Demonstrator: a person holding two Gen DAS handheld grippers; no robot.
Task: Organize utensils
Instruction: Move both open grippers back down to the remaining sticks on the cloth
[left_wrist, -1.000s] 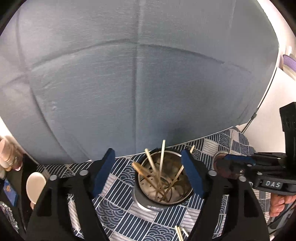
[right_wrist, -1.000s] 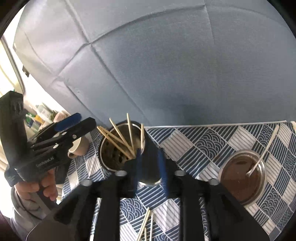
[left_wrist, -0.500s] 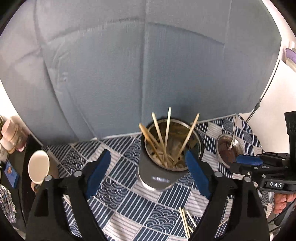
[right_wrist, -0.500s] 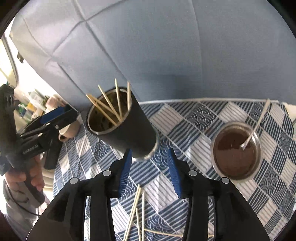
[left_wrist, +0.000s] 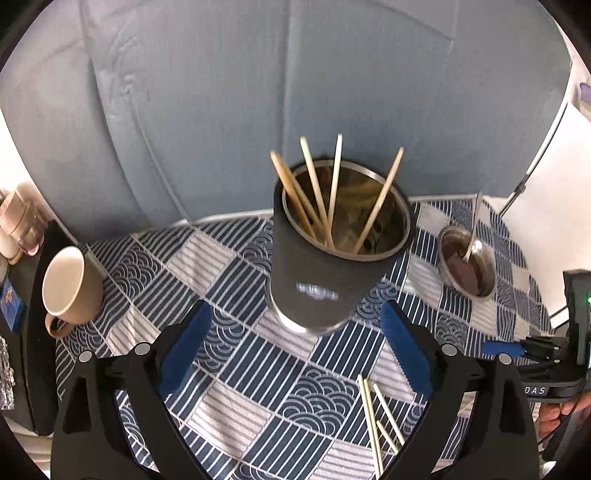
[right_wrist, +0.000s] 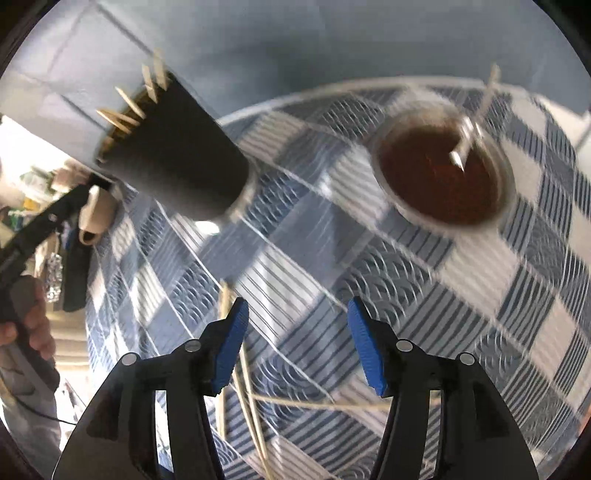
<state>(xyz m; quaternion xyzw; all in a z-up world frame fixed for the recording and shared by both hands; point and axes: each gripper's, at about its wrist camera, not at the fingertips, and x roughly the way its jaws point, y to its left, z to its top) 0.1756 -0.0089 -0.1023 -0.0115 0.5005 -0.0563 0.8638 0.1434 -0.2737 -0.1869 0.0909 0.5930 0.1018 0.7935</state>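
Left tool (left_wrist: 295, 347) opening wide, nothing between its blue pads; dark holder (left_wrist: 325, 273) with upright chopsticks (left_wrist: 334, 192) just beyond the tips, apart from them, standing on the patterned worktop (left_wrist: 236, 406). Right tool (right_wrist: 297, 347) opening, partway, empty; loose chopsticks (right_wrist: 251, 402) flat on the cloth beneath and left of its tips. Holder far upper left there.

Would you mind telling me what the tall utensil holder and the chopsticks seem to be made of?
Utensil holder: probably steel; shiny metallic rim and inside, under a matte black, likely coated, outside. Chopsticks: apparently bamboo or light wood; pale tan and unglossed.
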